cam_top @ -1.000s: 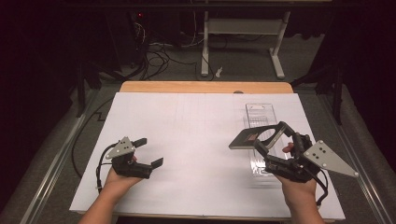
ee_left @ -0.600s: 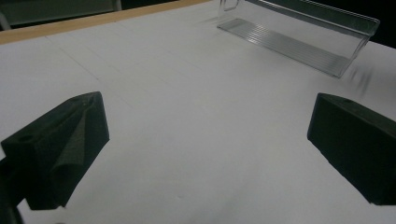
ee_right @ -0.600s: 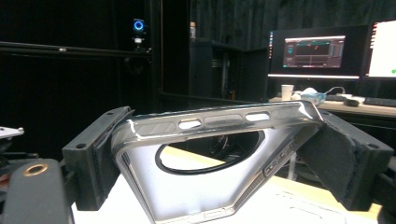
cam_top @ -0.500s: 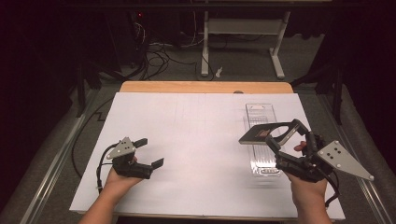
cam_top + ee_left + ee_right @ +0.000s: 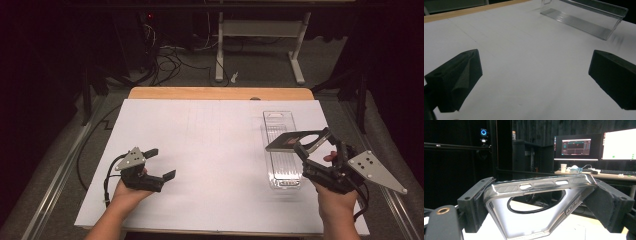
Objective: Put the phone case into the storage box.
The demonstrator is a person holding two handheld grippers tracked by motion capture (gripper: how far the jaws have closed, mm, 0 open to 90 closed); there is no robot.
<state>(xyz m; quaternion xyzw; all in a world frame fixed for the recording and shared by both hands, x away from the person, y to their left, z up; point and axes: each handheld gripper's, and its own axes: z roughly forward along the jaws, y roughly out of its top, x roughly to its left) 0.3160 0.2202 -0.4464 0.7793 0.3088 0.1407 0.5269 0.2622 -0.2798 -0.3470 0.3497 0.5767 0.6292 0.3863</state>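
My right gripper [image 5: 314, 143] is shut on a clear phone case [image 5: 289, 142] with dark edges and a round ring, held tilted above the right side of the table. In the right gripper view the case [image 5: 529, 220] sits clamped by its two long sides between the black pads [image 5: 476, 202]. Under it a clear plastic tray [image 5: 281, 170] lies lengthwise on the white sheet; in the left gripper view the tray [image 5: 584, 20] lies far off. My left gripper [image 5: 162, 162] rests low at the front left, open, with nothing between its jaws [image 5: 534, 75].
A white sheet [image 5: 210, 140] covers most of the table, with a wooden strip [image 5: 220, 93] along the far edge. Beyond it are a desk frame [image 5: 260, 30] and cables [image 5: 170, 60] on the floor. Monitors [image 5: 576, 146] glow behind the case.
My right hand has carried the phone case to the right, from over the tray's middle toward its right side. The left hand has kept still.
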